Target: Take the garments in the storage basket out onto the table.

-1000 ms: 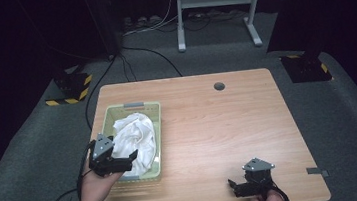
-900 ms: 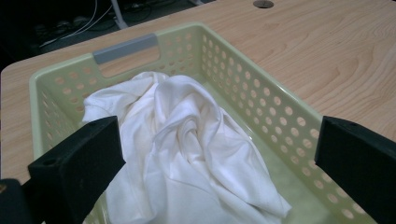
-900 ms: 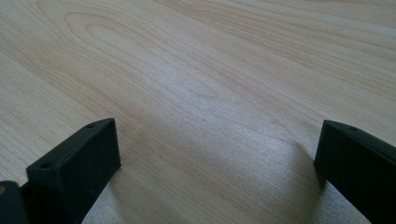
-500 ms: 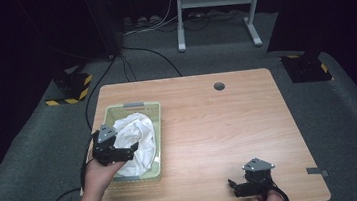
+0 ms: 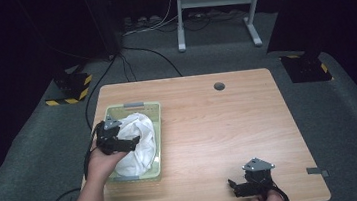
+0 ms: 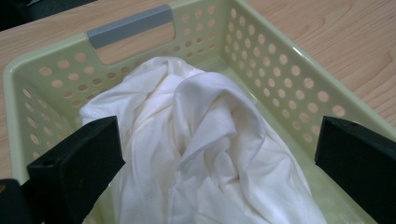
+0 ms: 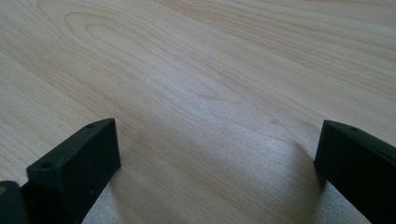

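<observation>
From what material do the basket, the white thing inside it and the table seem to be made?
Basket: likely moulded plastic, pale green, slightly glossy, with punched round holes and a grey handle. White cloth: a soft thin fabric, matte, crumpled in folds; the fibre cannot be told. Table: wood-grain surface, light, satin; possibly laminate and not solid wood.

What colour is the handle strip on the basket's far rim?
Grey, against the pale green basket; the handle strip shows best in the left gripper view.

There was one basket (image 6: 299, 84) and one white cloth (image 6: 205, 140) in it, between the left jaws; one table (image 7: 210, 70) lay under the right jaws.
</observation>
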Tool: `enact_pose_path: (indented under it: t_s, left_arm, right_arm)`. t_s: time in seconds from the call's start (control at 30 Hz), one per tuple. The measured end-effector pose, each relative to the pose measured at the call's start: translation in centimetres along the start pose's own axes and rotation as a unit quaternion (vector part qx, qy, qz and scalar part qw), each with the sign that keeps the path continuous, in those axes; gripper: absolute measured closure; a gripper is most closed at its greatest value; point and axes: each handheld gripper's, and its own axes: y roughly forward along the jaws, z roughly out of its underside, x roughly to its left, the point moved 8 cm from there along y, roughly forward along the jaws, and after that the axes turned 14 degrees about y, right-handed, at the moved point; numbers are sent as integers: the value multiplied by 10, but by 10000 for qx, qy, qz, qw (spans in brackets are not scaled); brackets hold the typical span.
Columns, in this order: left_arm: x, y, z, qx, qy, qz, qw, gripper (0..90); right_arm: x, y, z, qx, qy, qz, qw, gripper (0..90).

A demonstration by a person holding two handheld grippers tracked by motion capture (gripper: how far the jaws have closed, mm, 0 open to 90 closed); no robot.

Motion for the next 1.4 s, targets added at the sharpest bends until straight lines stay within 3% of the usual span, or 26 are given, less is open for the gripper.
enact_pose_path:
  t_s: [0.2,0.8,1.03,1.4]
  left_arm:
    - [5,10,3,231,-140,46,9996,8]
    - [5,38,15,938,-158,217,9952,12]
    - [3,49,23,1220,-276,373,9914,8]
    - [-2,62,32,1742,-105,488,9834,7]
  right_arm:
    - [0,0,0,7,8,-3,10000,0]
    - [0,0,0,6,-7,-7,10000,0]
    - [0,0,0,6,-6,-7,10000,0]
    - [0,0,0,6,-6,-8,10000,0]
